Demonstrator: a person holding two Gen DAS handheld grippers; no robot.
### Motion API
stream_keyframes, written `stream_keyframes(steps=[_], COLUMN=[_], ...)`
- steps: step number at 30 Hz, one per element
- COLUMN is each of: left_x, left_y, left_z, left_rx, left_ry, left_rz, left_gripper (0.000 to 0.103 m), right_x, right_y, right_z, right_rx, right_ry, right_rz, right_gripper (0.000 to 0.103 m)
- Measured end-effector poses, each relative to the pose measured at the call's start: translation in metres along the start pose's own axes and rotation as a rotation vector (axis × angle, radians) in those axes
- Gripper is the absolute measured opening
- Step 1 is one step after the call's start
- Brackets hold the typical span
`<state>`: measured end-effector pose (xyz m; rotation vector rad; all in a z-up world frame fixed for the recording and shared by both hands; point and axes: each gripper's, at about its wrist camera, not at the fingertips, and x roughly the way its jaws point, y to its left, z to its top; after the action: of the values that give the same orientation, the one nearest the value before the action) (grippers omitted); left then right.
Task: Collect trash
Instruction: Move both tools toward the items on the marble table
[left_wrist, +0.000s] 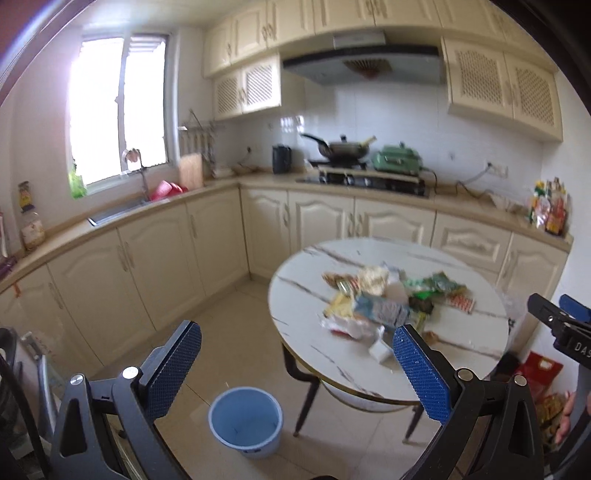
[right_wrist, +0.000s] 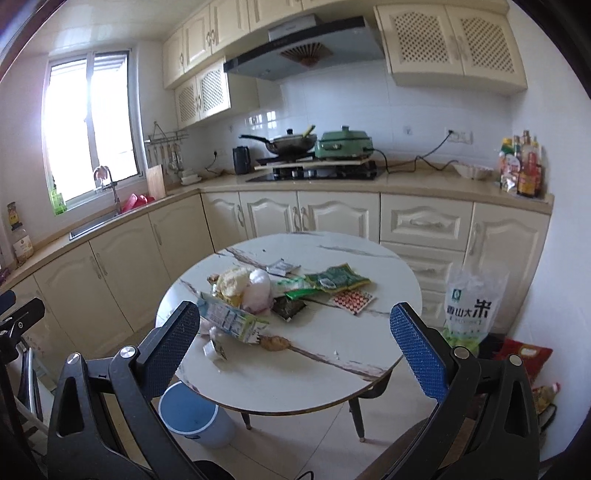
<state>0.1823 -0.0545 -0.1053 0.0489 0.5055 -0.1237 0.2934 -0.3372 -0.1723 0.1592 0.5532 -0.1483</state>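
A pile of trash (right_wrist: 266, 295) lies on the round white marble table (right_wrist: 325, 380): a blue-green carton (right_wrist: 231, 319), green wrappers (right_wrist: 338, 278), a red-dotted packet (right_wrist: 352, 301), a small white cup (right_wrist: 214, 349) and a crumpled pale bag (right_wrist: 256, 290). The pile also shows in the left wrist view (left_wrist: 384, 306). A blue bucket (left_wrist: 245, 421) stands on the floor by the table's left side; it also shows in the right wrist view (right_wrist: 192, 417). My left gripper (left_wrist: 295, 373) is open and empty above the floor. My right gripper (right_wrist: 295, 354) is open and empty before the table's near edge.
Cream kitchen cabinets and a counter wrap the left and back walls, with a sink (right_wrist: 96, 221), stove and wok (right_wrist: 291, 144). A rice bag (right_wrist: 471, 310) and red packets (right_wrist: 528, 358) stand right of the table. The table (left_wrist: 295, 306) has thin dark legs.
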Motion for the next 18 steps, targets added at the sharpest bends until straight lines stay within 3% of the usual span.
stream_keyframes(steps=[4,8,13,18], left_x=[0.043,0.072,0.103,0.131], left_y=[-0.01,-0.007,-0.011,-0.009], left_z=[0.0,0.007,0.008,0.006], left_rx=[0.032,0.032,0.046,0.043], left_ry=[0.088,0.137,0.153,0.177], left_rz=[-0.031,-0.04,-0.043,-0.056], left_gripper=[0.102,0.102,0.102,0.102], right_x=[0.044,0.086,0.144,0.185], right_y=[-0.007,0.01,0.055,0.077], right_z=[-0.017,-0.027,-0.04,-0.05], right_rx=[-0.053,-0.164,-0.382,-0.48], right_ry=[0.077,0.13,0.206,0.239], right_rz=[0.021,0.069,0.099,0.135], right_gripper=[0.103,0.103,0.103,0.102])
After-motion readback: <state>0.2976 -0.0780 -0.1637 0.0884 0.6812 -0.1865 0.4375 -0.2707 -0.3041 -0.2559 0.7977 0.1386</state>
